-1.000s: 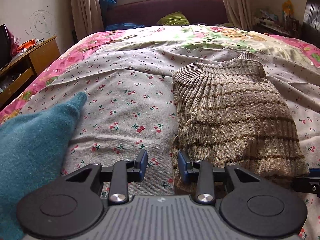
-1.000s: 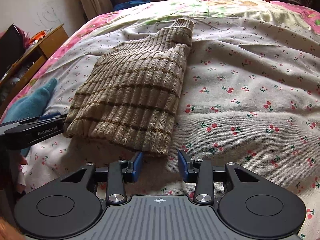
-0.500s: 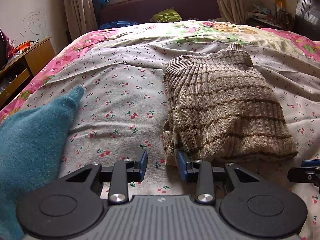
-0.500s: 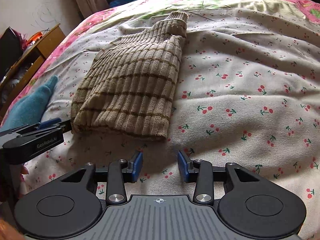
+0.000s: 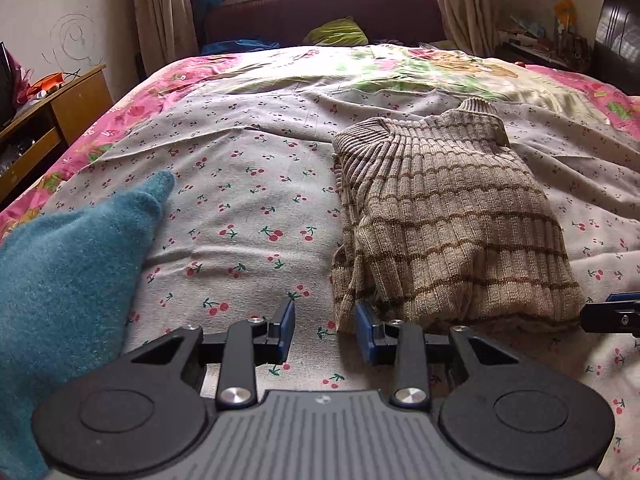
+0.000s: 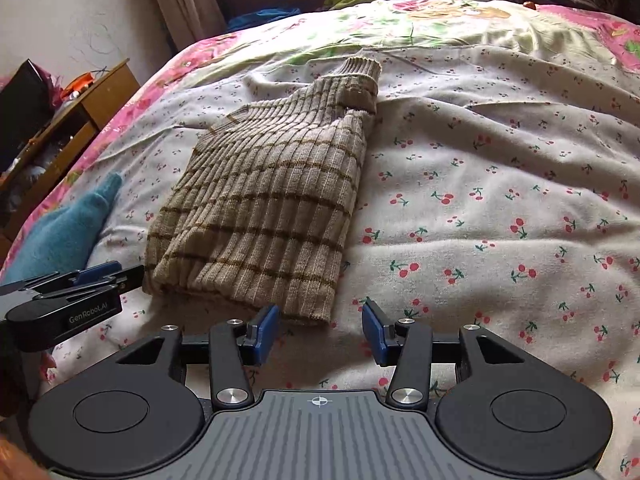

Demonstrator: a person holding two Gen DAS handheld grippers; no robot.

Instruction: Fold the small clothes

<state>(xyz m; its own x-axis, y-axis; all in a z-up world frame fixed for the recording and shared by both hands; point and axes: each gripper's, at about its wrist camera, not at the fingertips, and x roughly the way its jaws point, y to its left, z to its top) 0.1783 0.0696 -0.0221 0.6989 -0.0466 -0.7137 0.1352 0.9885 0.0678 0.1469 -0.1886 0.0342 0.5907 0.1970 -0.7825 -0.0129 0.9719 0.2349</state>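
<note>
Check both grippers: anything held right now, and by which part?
Nothing held. The left gripper and right gripper both stand open at the near hem of the folded striped sweater; the right's jaws have just been opening, nothing between them.

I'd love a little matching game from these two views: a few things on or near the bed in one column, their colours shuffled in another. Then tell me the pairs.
Things:
1. sweater
2. fleece
3. pillow
4. gripper pads

Colours:
A. blue
B. yellow-green
C. beige with brown stripes
D. teal

Pairs: 1-C, 2-D, 3-B, 4-A
</note>
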